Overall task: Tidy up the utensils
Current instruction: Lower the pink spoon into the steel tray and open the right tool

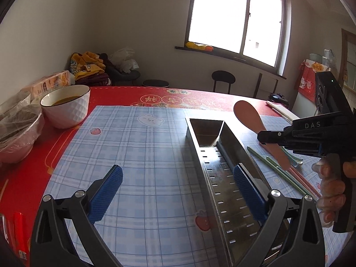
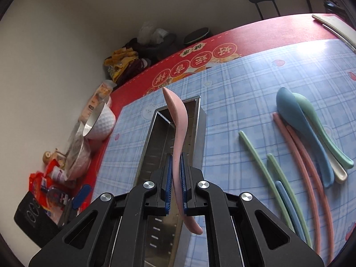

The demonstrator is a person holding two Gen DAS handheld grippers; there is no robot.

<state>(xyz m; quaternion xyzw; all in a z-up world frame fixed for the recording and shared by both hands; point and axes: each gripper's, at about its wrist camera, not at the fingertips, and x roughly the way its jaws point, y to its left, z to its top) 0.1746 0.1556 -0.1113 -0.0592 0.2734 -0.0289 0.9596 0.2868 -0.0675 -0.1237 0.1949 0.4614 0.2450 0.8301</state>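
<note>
My right gripper (image 2: 175, 162) is shut on a pink spoon (image 2: 176, 120) and holds it above the long steel utensil tray (image 2: 155, 138). In the left wrist view the right gripper (image 1: 267, 136) holds the pink spoon (image 1: 247, 113) just right of the tray (image 1: 222, 178). My left gripper (image 1: 178, 178) is open and empty, low over the mat, with its right finger (image 1: 247, 191) over the tray. Blue (image 2: 298, 120), green (image 2: 316, 122) and white (image 2: 338, 169) spoons and pink, green and blue chopsticks (image 2: 296, 178) lie on the mat right of the tray.
A blue plaid mat (image 1: 138, 155) covers a red tablecloth (image 1: 124, 95). A white bowl of liquid (image 1: 66, 105), a plastic-covered bowl (image 1: 17, 129) and a tissue pack (image 1: 51, 83) stand at the left. Packets and a bottle (image 2: 51, 189) lie at the table's left edge.
</note>
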